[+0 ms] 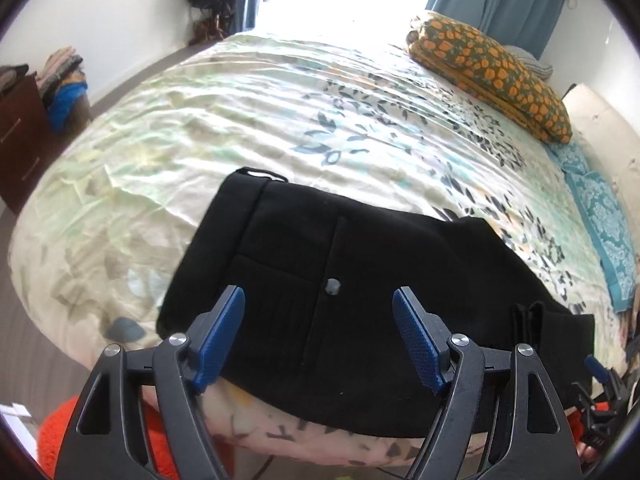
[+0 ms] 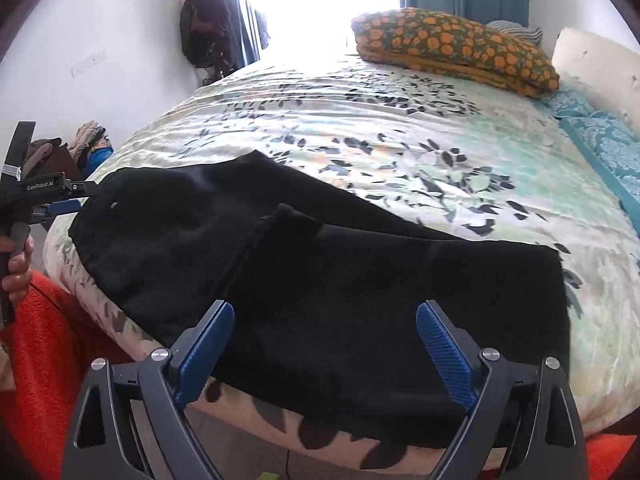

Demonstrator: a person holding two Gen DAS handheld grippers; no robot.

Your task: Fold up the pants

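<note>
Left wrist: black pants (image 1: 320, 280) on floral bedspread (image 1: 240, 120), pillow (image 1: 492, 72) beyond.

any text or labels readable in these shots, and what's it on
"GenRobot.AI" – printed on the body of the left gripper, seen at the left edge of the right wrist view.
Nothing else reads: the pants, bedspread and pillow carry only plain cloth or patterns.

Black pants (image 2: 320, 264) flat on the floral bedspread (image 2: 400, 140), right gripper (image 2: 325, 334) jaws apart above them
</note>
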